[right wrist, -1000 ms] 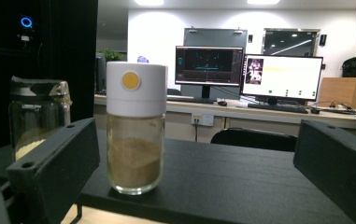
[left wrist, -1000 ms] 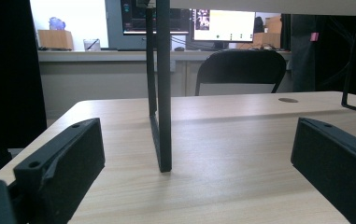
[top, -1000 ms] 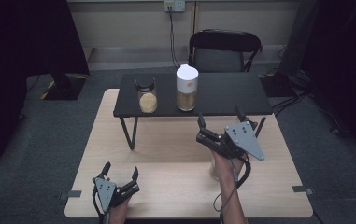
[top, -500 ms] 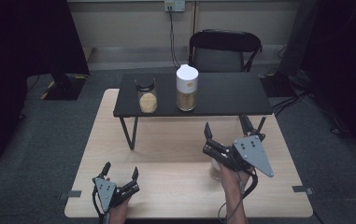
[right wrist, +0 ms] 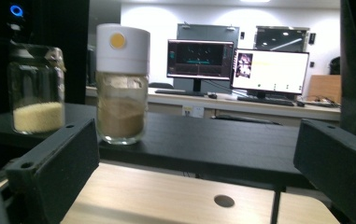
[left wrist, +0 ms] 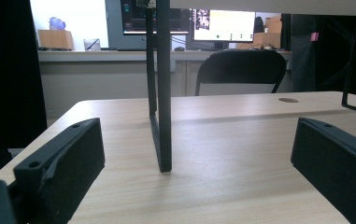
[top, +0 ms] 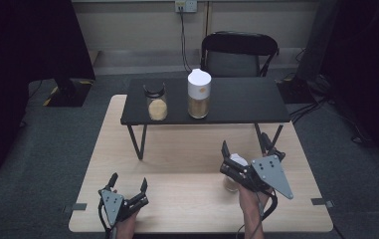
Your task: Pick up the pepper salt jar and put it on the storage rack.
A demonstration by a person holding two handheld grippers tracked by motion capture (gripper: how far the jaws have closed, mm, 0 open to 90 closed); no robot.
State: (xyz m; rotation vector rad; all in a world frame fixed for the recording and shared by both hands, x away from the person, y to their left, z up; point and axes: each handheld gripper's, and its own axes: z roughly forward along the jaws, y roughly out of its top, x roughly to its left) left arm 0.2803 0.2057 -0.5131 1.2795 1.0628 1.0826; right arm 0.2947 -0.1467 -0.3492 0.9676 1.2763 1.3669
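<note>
Two jars stand side by side on the black shelf (top: pixel 236 102) at the counter's (top: pixel 187 149) far end: my white-capped jar (top: pixel 198 93) and a black-lidded jar (top: pixel 156 101). My right tongs (top: pixel 244 149) hover spread, facing them across bare wood. My left tongs (top: pixel 127 183), also spread, face the shelf leg (left wrist: pixel 163 116).

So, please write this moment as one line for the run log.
left gripper: open, empty, low over table | right gripper: open, empty, facing white-lidded jar | both jars on black shelf
</note>
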